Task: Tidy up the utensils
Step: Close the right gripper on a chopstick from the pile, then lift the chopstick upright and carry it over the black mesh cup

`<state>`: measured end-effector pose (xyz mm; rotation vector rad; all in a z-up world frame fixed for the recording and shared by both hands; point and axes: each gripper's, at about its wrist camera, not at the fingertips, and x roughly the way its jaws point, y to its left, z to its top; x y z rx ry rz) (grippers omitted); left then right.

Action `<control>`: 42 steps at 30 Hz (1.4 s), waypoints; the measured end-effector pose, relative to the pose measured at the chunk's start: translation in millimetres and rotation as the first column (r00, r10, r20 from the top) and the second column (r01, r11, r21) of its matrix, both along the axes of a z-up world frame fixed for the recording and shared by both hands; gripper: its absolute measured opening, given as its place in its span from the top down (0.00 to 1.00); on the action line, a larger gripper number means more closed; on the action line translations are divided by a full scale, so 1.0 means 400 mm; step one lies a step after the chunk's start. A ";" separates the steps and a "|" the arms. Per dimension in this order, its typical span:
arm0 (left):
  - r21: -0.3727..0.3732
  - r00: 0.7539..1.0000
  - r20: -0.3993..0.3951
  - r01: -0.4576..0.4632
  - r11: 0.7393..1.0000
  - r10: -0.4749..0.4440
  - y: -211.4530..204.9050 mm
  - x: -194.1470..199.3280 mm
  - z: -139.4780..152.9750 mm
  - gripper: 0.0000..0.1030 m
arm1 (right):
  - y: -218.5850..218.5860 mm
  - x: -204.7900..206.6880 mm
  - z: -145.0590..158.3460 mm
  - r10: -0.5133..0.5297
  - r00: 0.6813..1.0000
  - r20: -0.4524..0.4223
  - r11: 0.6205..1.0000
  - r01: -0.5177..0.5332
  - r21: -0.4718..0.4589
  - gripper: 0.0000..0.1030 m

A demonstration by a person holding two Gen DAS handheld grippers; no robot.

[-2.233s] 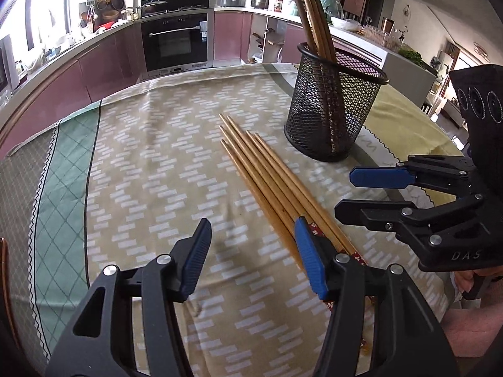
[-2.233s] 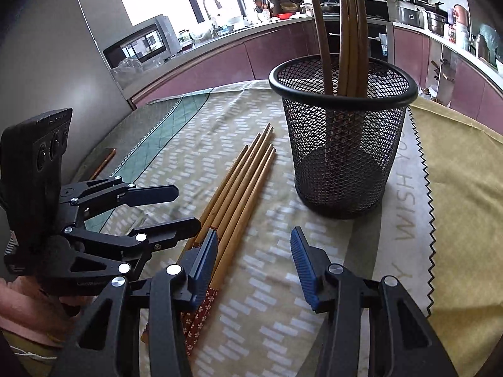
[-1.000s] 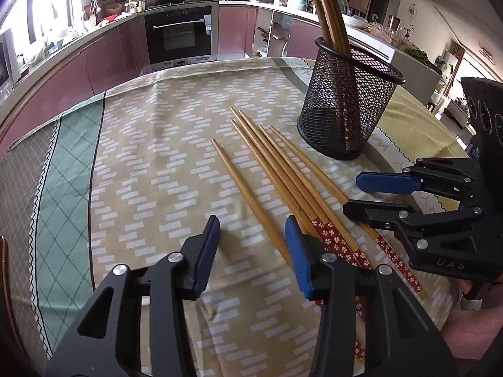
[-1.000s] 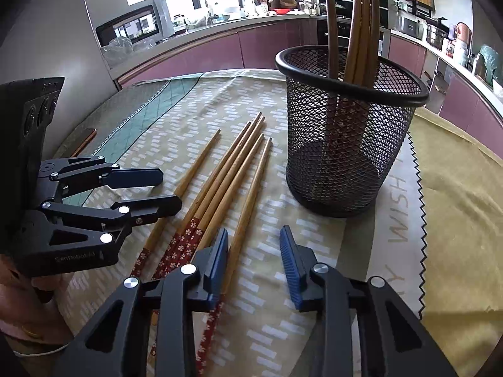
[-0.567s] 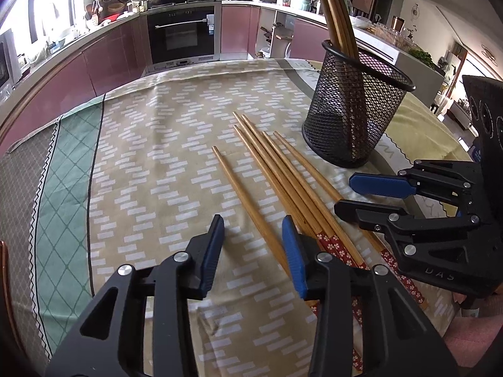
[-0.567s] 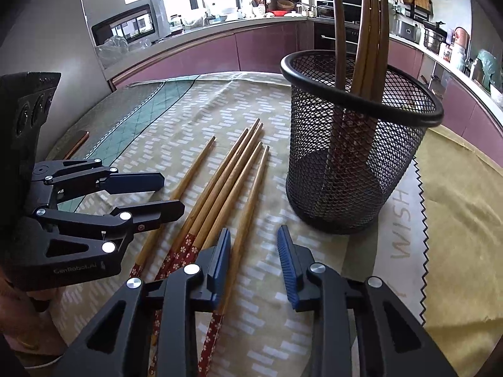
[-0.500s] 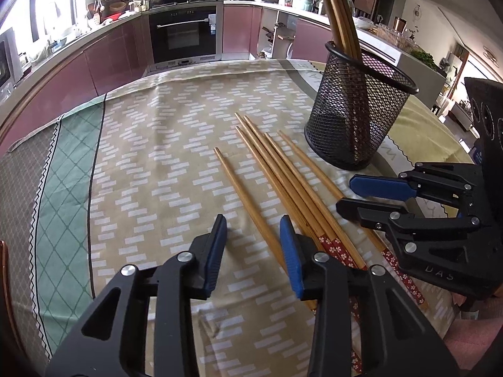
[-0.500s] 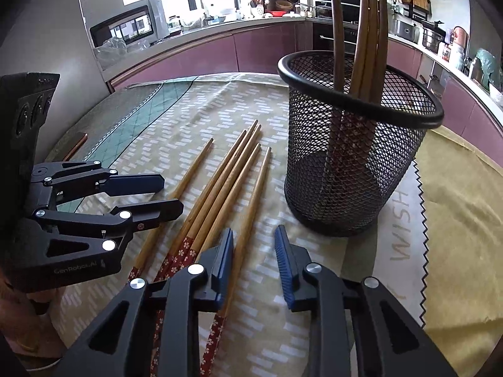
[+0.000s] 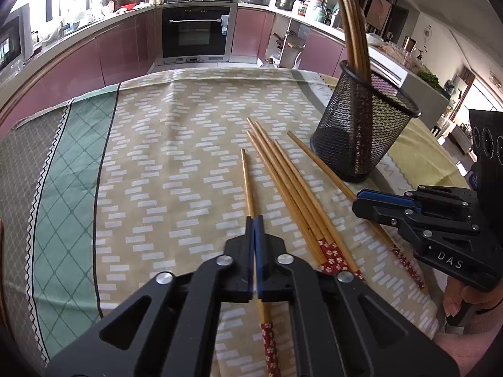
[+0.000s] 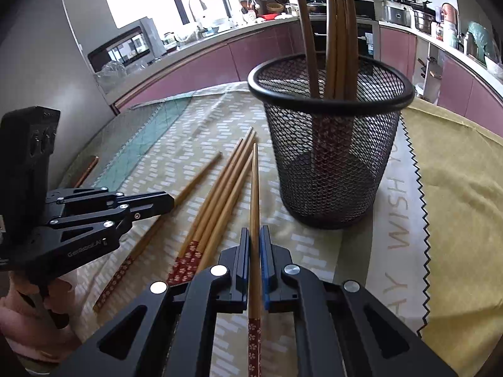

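Observation:
Wooden chopsticks with red flowered ends lie on the patterned tablecloth. My left gripper (image 9: 254,220) is shut on one chopstick (image 9: 246,182), lying apart at the left of the bunch (image 9: 292,188). My right gripper (image 10: 255,231) is shut on another chopstick (image 10: 254,185), at the right of the bunch (image 10: 226,185), pointing toward the black mesh holder (image 10: 333,157). The holder (image 9: 361,138) stands upright with several chopsticks in it. Each gripper shows in the other's view, the right one (image 9: 371,201) and the left one (image 10: 163,202).
The tablecloth (image 9: 176,157) has a green band at the left and a yellow part (image 10: 456,188) right of the holder. Kitchen counters and an oven (image 9: 198,31) stand beyond the table's far edge.
Both grippers have closed, each onto a chopstick on the table. The left one's chopstick has been separated to the left of the bunch, the right one's to the right.

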<state>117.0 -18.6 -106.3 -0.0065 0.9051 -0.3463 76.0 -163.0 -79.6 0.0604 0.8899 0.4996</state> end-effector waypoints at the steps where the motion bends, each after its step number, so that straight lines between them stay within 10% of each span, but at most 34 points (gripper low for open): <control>1: -0.009 1.000 0.006 0.009 1.000 -0.009 0.001 -0.005 0.005 0.99 | 0.003 -0.004 0.005 0.013 1.000 0.006 1.000 -0.013 0.003 0.95; 6: 0.008 1.000 0.014 0.027 1.000 -0.027 -0.008 -0.022 0.007 0.98 | 0.027 -0.002 0.007 0.063 0.998 0.000 0.998 -0.063 -0.006 0.95; 9: 0.028 0.999 0.023 0.030 0.999 -0.031 -0.008 -0.033 0.006 0.80 | 0.034 0.000 -0.002 0.075 0.997 -0.017 0.997 -0.076 -0.011 0.95; 20: 0.114 0.999 0.008 0.049 0.992 -0.050 -0.040 -0.011 -0.020 0.88 | 0.058 0.016 -0.019 0.089 0.995 -0.044 0.995 -0.090 -0.043 0.93; 42: -0.061 0.988 0.103 0.123 0.990 -0.116 -0.019 -0.065 0.114 0.93 | -0.032 -0.034 0.079 0.067 0.996 0.064 0.994 -0.073 0.087 0.94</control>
